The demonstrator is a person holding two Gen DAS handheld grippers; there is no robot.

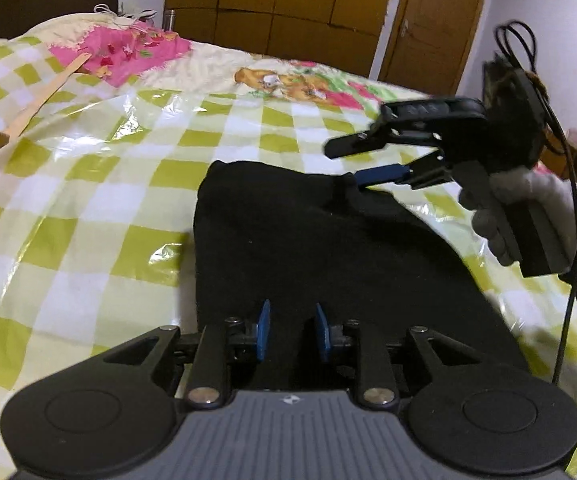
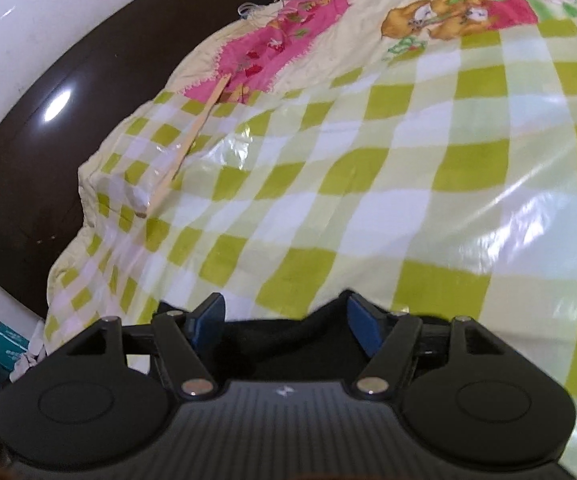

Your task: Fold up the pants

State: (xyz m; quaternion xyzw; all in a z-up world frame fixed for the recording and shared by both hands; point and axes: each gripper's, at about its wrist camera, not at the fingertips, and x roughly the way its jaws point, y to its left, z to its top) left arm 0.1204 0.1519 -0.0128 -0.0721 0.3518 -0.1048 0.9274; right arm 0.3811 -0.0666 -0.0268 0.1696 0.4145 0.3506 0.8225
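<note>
Black pants [image 1: 308, 248] lie folded into a compact block on the green and white checked bed cover [image 1: 88, 200]. My left gripper [image 1: 292, 330] hovers over the near end of the pants, its blue pads apart and empty. My right gripper [image 1: 350, 164] comes in from the right over the far right corner of the pants, fingers apart, the lower blue finger [image 1: 380, 174] at the cloth edge. In the right wrist view, my right gripper [image 2: 288, 320] is open with the black pants [image 2: 288, 344] just below its pads.
A wooden stick [image 1: 36, 100] lies on the cover at the far left, also in the right wrist view [image 2: 192, 132]. A pink cloth [image 1: 128, 50] lies at the back. Wooden wardrobe doors [image 1: 308, 4] stand behind the bed. A dark headboard [image 2: 48, 120] borders the bed.
</note>
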